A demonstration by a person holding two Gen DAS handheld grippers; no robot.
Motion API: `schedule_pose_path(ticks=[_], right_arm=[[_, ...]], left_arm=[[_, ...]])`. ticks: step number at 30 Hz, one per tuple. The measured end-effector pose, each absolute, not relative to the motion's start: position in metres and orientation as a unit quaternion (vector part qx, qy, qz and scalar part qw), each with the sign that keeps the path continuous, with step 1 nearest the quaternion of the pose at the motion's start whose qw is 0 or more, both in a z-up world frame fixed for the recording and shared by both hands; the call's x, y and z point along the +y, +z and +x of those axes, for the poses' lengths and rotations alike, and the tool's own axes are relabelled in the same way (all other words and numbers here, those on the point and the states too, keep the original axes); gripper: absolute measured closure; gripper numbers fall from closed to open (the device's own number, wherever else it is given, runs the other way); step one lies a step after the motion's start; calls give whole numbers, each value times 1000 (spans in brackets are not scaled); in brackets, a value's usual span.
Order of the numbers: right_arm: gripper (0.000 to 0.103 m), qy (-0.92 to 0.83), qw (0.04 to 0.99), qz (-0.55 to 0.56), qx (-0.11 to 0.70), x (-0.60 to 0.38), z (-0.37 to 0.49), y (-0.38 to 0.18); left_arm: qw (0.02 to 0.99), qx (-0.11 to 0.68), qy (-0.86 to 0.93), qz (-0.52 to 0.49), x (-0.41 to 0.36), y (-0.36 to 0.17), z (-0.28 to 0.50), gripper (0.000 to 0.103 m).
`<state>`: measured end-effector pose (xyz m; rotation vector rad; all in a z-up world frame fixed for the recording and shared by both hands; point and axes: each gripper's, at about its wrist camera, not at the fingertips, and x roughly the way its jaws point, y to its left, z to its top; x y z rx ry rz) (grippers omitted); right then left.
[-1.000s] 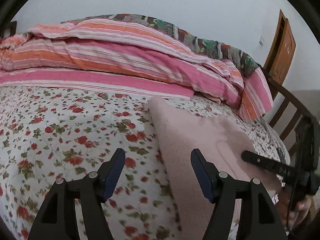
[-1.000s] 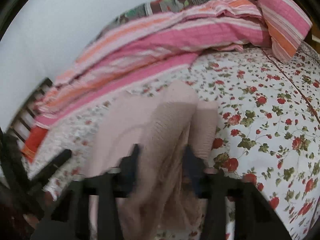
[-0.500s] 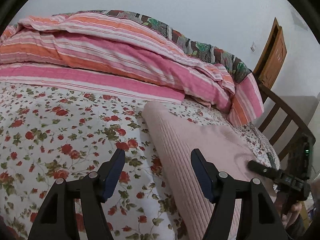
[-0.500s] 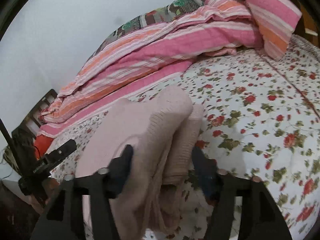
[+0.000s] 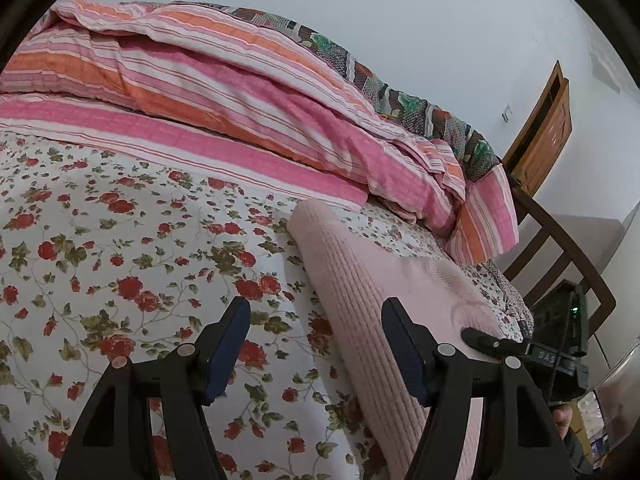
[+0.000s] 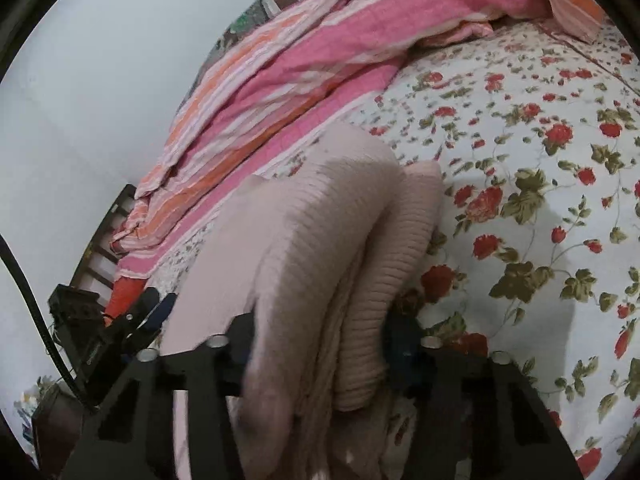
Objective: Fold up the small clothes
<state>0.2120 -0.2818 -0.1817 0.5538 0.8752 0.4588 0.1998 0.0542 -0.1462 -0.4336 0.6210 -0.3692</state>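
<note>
Pink knit garment [image 6: 320,248] lies bunched between right claw [image 6: 320,344] fingers.

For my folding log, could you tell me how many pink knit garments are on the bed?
1: the pink knit garment lies on the floral sheet, bunched between the right gripper fingers.

Floral sheet [image 5: 120,264] left of pink knit [image 5: 360,280] open; striped quilt [image 5: 240,92] blocks behind.
</note>
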Motion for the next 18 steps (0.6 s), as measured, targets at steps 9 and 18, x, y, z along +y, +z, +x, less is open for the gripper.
schedule_pose_path(ticks=[9,18], right_arm=[[69,183,892,181,372,-243,188,-103],[71,164,923,75,338,-178,178,-43]], left_arm=[[918,286,-171,-215,67,-129,189,37],[924,271,-145,-227,107,-115,172,37]])
